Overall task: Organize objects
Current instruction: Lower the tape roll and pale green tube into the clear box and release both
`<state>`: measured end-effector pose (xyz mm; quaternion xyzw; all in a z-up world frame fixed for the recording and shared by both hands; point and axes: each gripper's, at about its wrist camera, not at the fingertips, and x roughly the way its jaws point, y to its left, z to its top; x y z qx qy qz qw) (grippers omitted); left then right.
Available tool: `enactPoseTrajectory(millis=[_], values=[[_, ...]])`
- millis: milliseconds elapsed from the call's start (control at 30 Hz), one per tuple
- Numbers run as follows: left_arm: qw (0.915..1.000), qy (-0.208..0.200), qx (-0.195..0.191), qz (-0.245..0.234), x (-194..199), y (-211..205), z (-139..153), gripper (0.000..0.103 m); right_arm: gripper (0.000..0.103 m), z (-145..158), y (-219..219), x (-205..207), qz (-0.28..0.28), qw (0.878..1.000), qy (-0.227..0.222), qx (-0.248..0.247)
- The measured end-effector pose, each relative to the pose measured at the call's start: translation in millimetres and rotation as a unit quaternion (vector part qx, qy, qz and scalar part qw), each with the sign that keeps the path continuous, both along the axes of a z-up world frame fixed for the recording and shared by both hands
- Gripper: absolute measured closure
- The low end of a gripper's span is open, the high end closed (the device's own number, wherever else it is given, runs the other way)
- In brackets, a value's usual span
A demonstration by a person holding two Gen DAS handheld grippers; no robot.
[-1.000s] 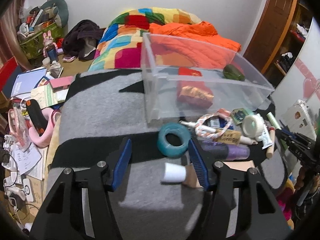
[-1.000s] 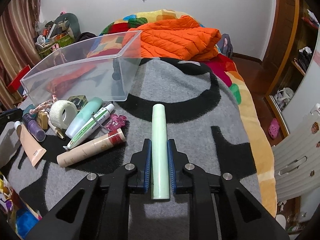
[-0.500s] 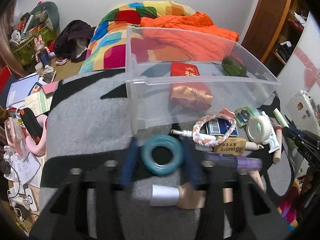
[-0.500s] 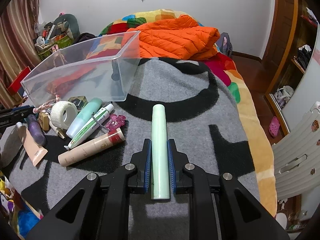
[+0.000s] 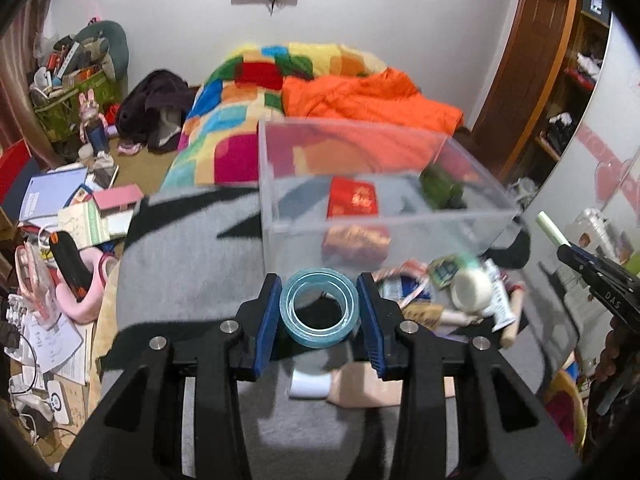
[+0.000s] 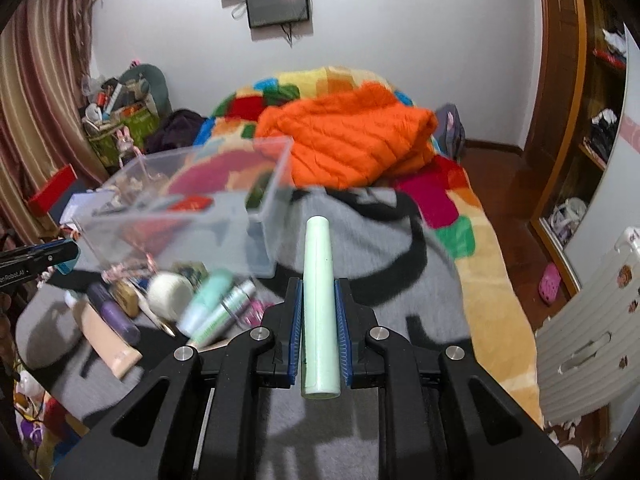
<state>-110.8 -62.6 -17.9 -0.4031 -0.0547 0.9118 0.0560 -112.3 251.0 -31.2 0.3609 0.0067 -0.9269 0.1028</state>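
Note:
My left gripper (image 5: 319, 286) is shut on a teal tape ring (image 5: 320, 334), which lies flat between the blue pads, lifted above the grey blanket (image 5: 180, 264). Just beyond it stands a clear plastic bin (image 5: 384, 220) that holds a red packet (image 5: 354, 198) and a dark green thing (image 5: 440, 188). My right gripper (image 6: 318, 286) is shut on a pale green tube (image 6: 317, 240) that points forward, raised over the blanket to the right of the bin (image 6: 180, 220). In the left wrist view the right gripper (image 5: 592, 272) appears at the right edge.
A pile of tubes and a white tape roll (image 6: 170, 292) lies in front of the bin. A beige tube (image 5: 360, 388) lies under the left gripper. An orange jacket (image 6: 352, 140) and a colourful quilt lie behind. Books and clutter (image 5: 60, 208) cover the floor at the left.
The left gripper moved forward around the teal ring, closed on it and lifted it. The right gripper rose with the green tube, and the view now tilts up more.

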Motion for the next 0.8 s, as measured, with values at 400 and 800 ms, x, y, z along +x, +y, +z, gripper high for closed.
enactPoseTrajectory(millis=[400,800], values=[[0.9994,0.033,0.013,-0.007,-20,15,29,0.065,0.089,41,-36,-27,0.047,0.997,0.051,-0.016],[0.9998,0.015,0.008,-0.015,-65,27,23,0.065,0.089,24,-79,-69,0.095,0.995,0.014,-0.009]])
